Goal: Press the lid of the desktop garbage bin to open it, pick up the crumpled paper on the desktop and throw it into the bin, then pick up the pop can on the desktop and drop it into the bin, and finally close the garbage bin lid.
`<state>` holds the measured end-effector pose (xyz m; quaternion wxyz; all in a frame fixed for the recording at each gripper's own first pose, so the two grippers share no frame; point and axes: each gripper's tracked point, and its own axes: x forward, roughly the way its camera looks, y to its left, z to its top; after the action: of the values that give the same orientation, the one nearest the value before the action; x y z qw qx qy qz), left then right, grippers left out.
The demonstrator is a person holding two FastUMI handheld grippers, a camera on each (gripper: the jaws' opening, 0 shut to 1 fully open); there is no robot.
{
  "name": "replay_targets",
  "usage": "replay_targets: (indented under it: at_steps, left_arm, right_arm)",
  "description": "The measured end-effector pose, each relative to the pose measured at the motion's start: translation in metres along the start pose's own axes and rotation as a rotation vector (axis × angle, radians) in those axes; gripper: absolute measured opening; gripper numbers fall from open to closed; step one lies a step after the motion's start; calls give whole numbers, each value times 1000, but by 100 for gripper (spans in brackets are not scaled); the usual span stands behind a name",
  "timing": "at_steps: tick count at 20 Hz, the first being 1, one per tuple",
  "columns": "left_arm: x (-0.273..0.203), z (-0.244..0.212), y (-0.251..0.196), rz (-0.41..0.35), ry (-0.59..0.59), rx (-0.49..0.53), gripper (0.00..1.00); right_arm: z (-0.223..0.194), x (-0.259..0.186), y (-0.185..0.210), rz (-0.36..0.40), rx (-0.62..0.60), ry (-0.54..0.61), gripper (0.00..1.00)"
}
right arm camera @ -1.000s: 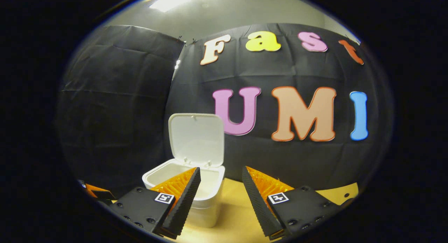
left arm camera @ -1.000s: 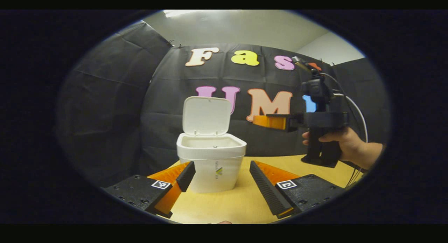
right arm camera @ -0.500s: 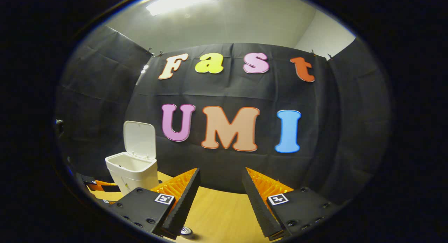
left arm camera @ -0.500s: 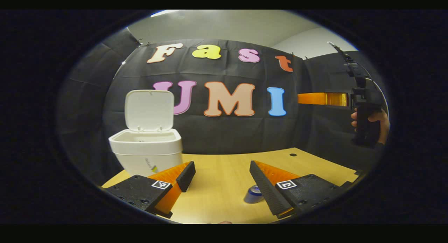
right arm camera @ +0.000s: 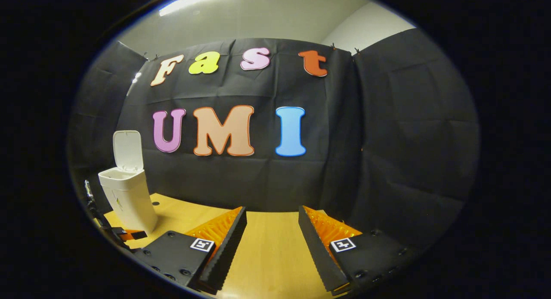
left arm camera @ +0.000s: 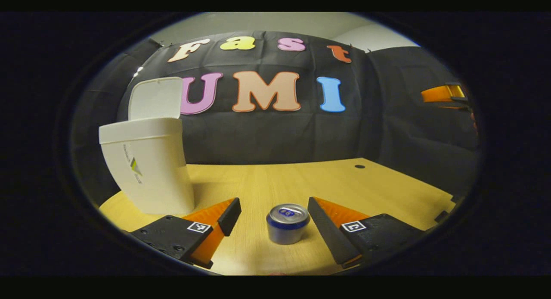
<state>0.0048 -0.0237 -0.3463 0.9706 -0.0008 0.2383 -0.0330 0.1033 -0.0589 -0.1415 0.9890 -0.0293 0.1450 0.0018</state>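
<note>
Left gripper fingers are spreading wide, touching nothing; one pop can is standing upright on the table between them. Right gripper fingers are gaping, empty. One bin is sitting left, lid raised.

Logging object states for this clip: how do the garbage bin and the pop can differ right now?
The garbage bin is white and much larger; the pop can is small, silver and blue. The bin's lid stands open, while the can's top faces up. The can sits between the left gripper fingers, untouched; the bin stands off to the side. Both rest upright on the table.
</note>
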Motion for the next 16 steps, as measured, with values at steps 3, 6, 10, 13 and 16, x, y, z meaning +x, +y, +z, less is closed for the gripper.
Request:
replay_targets:
  at_steps: [3,6,10,13,16]
  left_arm:
    - [5,-13,-14,-7,0,-20,95]
    - [19,-31,-23,-23,17,9,94]
    - [32,-62,-22,-10,82,9,94]
    - [36,-52,-22,-24,47,-17,82]
    - [32,-40,-16,-23,55,-15,75]
  right_arm:
    - [-30,-2,-8,3,-11,77,83]
    - [-45,-4,-2,21,-42,102,83]
    - [-54,-8,10,47,-103,119,83]
    - [-56,-13,17,63,-130,120,83]
    - [-56,-18,28,81,-131,116,83]
